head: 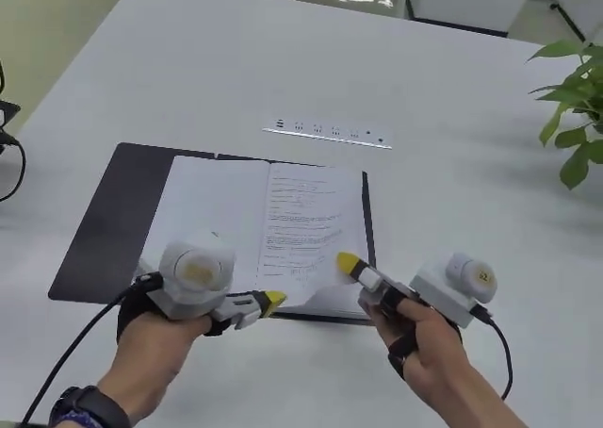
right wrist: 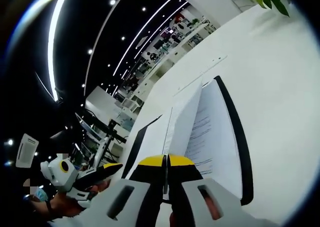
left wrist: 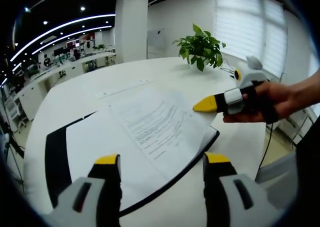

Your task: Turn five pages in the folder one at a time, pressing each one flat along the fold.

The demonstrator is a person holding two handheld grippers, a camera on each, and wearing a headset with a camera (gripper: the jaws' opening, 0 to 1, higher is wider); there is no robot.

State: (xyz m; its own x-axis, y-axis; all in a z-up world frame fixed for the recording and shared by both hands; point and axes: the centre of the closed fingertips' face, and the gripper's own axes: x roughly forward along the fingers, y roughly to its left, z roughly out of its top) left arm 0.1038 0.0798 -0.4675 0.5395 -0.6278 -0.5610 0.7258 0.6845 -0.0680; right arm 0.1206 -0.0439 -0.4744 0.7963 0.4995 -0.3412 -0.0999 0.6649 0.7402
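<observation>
The folder (head: 113, 221) lies open on the white table, black cover spread to the left, a blank sheet (head: 212, 211) beside a printed page (head: 306, 221). My right gripper (head: 349, 263) sits at the printed page's lower right corner. In the right gripper view its yellow tips (right wrist: 165, 161) are shut on the edge of that page (right wrist: 182, 122), which is lifted off the stack (right wrist: 212, 132). My left gripper (head: 267, 303) hovers at the folder's near edge. Its jaws (left wrist: 161, 159) stand wide open over the folder (left wrist: 52, 157), holding nothing.
A socket strip (head: 327, 131) is set into the table behind the folder. A potted plant (head: 575, 117) stands at the far right. Cables trail from both grippers toward me. Bare table surrounds the folder.
</observation>
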